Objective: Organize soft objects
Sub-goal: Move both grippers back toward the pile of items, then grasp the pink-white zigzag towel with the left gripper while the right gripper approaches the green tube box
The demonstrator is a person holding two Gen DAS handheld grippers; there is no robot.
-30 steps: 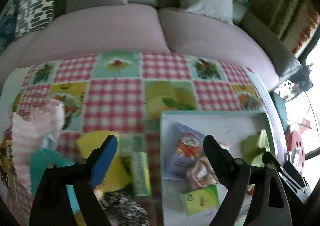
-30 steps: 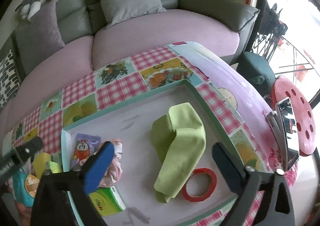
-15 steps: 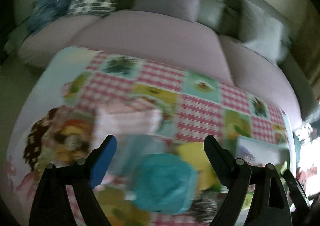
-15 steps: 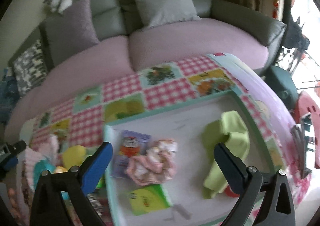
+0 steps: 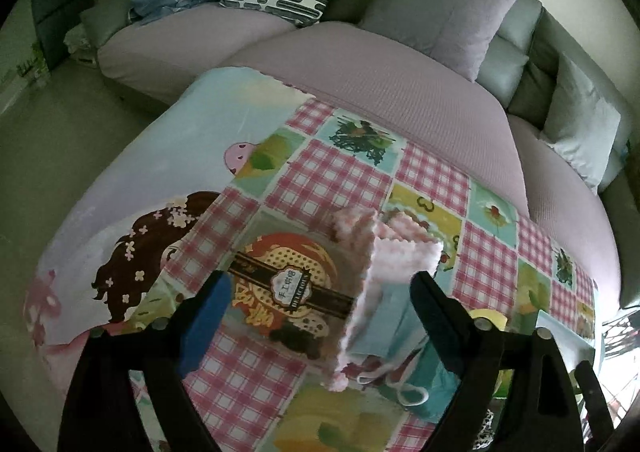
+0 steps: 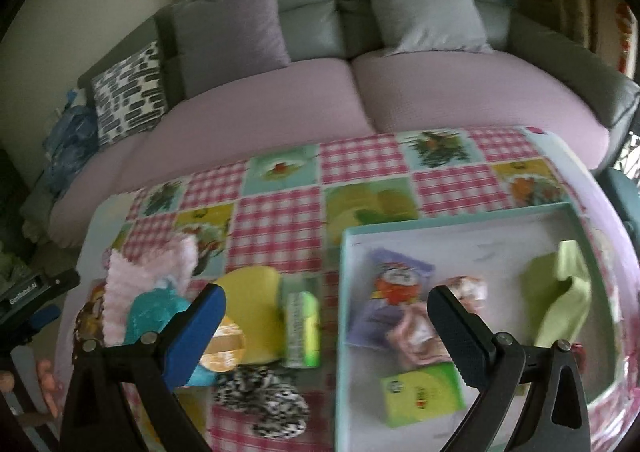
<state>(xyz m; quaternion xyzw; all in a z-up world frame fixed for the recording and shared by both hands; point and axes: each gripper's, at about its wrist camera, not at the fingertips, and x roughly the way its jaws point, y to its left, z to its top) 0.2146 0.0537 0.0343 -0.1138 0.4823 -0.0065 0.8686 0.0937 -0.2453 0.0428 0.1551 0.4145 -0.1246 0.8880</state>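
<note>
Two fingers of the left gripper (image 5: pixel 316 308) are spreading wide above the tabletop (image 5: pixel 332 176), nothing gripped; a pink fluffy cloth (image 5: pixel 384 272) lies between them. In the right view, the right gripper (image 6: pixel 326 326) gapes empty above a tray (image 6: pixel 456 230) holding a green cloth (image 6: pixel 564 292).

Tray (image 6: pixel 460 218) right on table (image 6: pixel 280 228), packets (image 6: pixel 420 392) inside, cloth pile (image 6: pixel 152 284) left, sofa (image 6: pixel 360 92) behind
</note>
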